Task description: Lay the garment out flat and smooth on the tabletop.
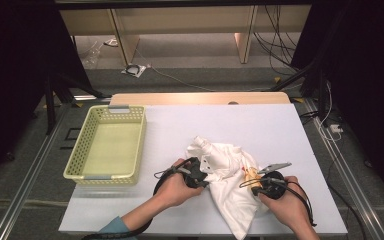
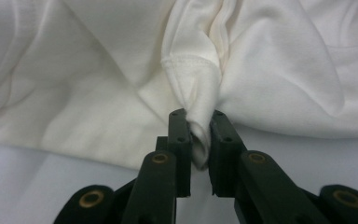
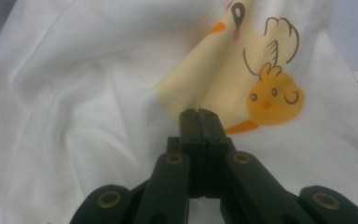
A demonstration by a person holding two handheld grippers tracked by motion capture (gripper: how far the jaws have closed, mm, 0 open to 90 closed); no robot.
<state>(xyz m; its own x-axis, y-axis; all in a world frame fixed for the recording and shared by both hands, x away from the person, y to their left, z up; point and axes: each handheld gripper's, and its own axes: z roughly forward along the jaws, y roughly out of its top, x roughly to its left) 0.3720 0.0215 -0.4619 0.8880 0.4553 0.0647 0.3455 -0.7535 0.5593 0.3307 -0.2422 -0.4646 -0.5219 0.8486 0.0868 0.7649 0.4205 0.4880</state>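
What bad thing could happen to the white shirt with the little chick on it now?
1. The left gripper pinches only a thin hemmed fold of the crumpled white cotton T-shirt, so the cloth might slip out when lifted.
2. The right gripper seems to bite just at the yellow chick print; pulling could stretch or crease it.
3. The pale green plastic basket sits away to the left, so trailing cloth may drag across the table.

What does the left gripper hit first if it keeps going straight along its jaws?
More of the white T-shirt: the left gripper is already shut on a hemmed fold of it, and bunched cloth lies directly ahead. Depth beyond that is unclear; the right gripper probably sits further along that line.
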